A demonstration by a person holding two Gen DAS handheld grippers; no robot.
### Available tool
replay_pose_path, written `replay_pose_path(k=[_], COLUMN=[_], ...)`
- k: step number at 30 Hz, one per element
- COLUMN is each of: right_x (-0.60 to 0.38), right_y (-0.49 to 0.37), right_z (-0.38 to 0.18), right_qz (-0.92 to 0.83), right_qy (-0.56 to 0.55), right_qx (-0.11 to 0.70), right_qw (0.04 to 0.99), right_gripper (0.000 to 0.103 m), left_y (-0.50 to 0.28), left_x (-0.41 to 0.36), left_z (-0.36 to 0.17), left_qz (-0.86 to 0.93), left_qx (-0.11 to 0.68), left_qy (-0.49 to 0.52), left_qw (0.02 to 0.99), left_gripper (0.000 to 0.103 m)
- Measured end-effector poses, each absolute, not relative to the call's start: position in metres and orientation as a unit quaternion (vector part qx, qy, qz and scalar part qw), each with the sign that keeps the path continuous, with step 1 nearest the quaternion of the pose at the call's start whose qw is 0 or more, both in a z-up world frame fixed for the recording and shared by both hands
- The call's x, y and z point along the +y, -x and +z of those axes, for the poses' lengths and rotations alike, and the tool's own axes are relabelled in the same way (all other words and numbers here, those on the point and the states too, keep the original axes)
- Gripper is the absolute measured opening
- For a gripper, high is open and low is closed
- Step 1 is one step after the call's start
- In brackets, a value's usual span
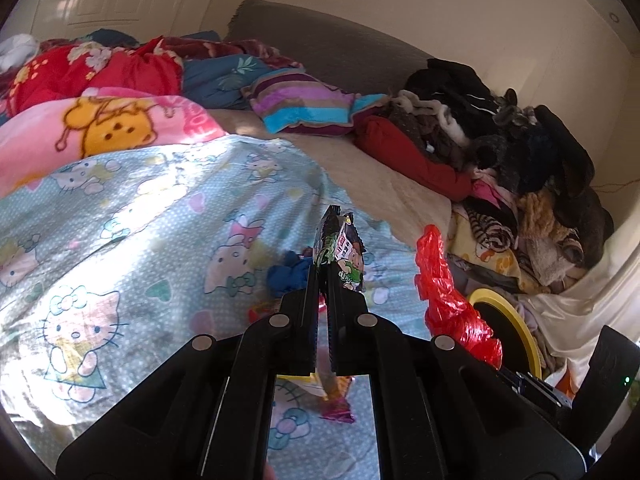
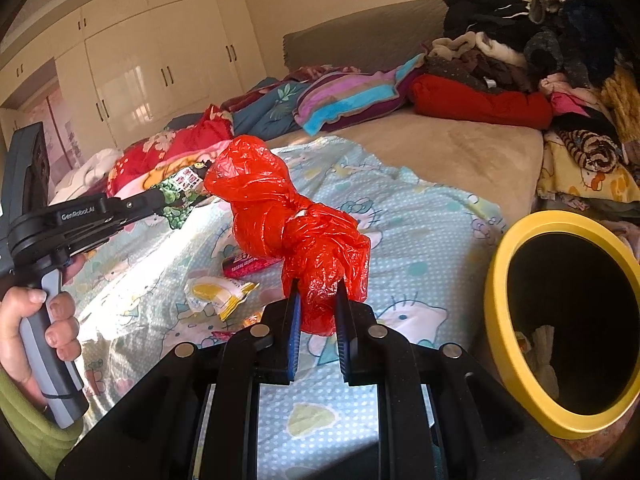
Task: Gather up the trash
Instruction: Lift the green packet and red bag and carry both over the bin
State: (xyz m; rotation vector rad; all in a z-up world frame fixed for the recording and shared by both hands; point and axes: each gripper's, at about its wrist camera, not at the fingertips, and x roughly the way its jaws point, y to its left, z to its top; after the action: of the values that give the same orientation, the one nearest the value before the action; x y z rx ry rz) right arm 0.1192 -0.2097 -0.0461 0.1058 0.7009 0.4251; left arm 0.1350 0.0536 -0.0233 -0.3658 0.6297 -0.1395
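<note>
Red plastic fills my right gripper (image 2: 316,300): its fingers are clamped on the knotted end of a crumpled bag (image 2: 280,216), which sticks up and away from the tips, held clear of the bed. My left gripper (image 1: 322,276) is pinched tight on a dark snack wrapper (image 1: 340,252), also lifted off the bedding. Just beside the right gripper, low at the edge of the bed, stands the yellow-rimmed bin (image 2: 496,280), its dark mouth facing me with something pale already inside. I judge the step in hand is dropping both pieces in. To do it well I would bring the bag fully over the opening before letting go, since the loose plastic could catch on the rim, then follow with the wrapper. More litter lies on the cat-print sheet (image 2: 420,216): a yellow-and-white packet (image 2: 218,294) and a pink one (image 2: 244,266).
</note>
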Motion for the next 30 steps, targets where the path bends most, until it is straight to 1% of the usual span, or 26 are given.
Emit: replay_pose_path(k=[30], right_x=[-0.285], right_y=[-0.108], right_z=[-0.033], right_qz=[0.138], right_qy=[-0.088], right_qx=[0.317], right_qw=[0.934], right_gripper=[0.015], left_y=[-0.121], left_x=[-0.009], left_z=[0.004], left_qz=[-0.139], left_qx=[0.292], left_qy=[0.135], left_qw=[0.937], left_gripper=[0.001])
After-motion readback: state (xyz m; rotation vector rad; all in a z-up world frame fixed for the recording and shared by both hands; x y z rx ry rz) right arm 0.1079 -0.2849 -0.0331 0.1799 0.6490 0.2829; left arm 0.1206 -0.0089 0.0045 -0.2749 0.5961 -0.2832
